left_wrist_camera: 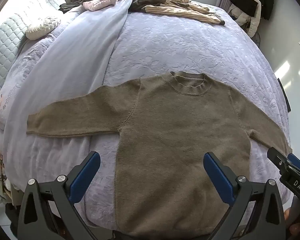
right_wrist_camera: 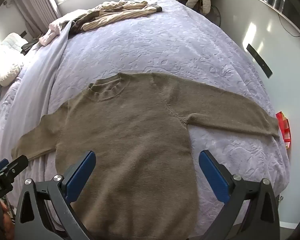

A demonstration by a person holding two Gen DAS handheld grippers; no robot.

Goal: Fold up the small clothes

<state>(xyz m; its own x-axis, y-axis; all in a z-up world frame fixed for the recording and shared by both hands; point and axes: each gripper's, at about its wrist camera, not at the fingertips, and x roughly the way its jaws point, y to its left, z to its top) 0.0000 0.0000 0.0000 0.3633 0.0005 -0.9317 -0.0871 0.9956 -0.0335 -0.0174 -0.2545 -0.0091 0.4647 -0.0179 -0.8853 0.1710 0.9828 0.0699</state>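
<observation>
1 brown sweater (left_wrist_camera: 176,132) flat on bed (left_wrist_camera: 190,46), both sleeves out. 2 garments at far end: striped top (left_wrist_camera: 176,8), pink one (left_wrist_camera: 102,1). 1 pillow (left_wrist_camera: 42,27). L gripper (left_wrist_camera: 152,172) & R gripper (right_wrist_camera: 147,170) hover over hem, jaws spread, nothing held.

sweater (left_wrist_camera: 176,132) lying flat on the bed (left_wrist_camera: 190,46), sleeves out sideways, clothes pile (left_wrist_camera: 170,6) at the far edge behind it
</observation>
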